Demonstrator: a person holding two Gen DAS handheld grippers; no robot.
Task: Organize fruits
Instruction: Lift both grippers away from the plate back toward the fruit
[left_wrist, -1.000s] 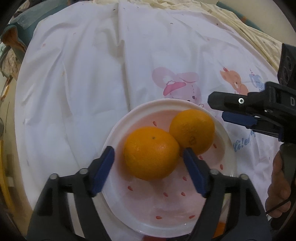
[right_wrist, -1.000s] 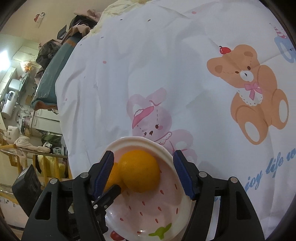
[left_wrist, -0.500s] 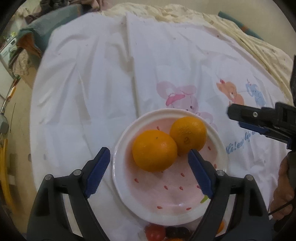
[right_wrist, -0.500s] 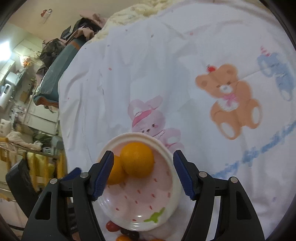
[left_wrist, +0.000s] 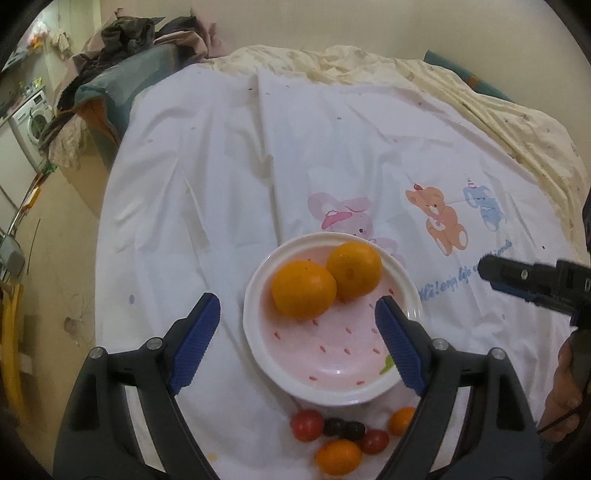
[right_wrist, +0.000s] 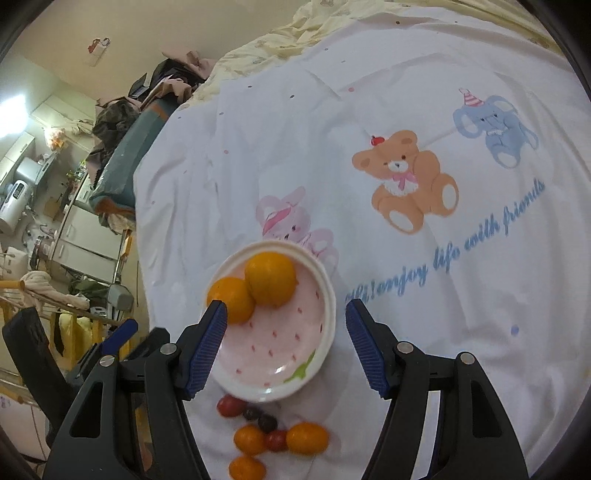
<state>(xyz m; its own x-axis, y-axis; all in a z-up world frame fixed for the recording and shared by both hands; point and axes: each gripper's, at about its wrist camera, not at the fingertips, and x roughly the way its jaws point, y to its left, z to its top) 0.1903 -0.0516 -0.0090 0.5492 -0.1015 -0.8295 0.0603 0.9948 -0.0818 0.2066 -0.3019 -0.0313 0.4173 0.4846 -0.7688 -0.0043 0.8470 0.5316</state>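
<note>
Two round oranges (left_wrist: 325, 282) touch each other at the far side of a white, pink-speckled shallow plate (left_wrist: 332, 391) on a white cartoon-print sheet (left_wrist: 221, 184). The left tool (left_wrist: 297, 341), blue-padded fingers (left_wrist: 194, 341) spread wide, hovers over the plate's near half, holding nothing. Small red, dark and orange fruits (left_wrist: 343, 437) cluster just beside the plate's near rim. The right tool (left_wrist: 532, 280) enters at the right edge.

Bedsheet (left_wrist: 229, 192) open left and beyond plate (left_wrist: 258, 332); small fruit cluster (left_wrist: 343, 439) blocks near side, right tool (left_wrist: 517, 280) flanks right.
</note>
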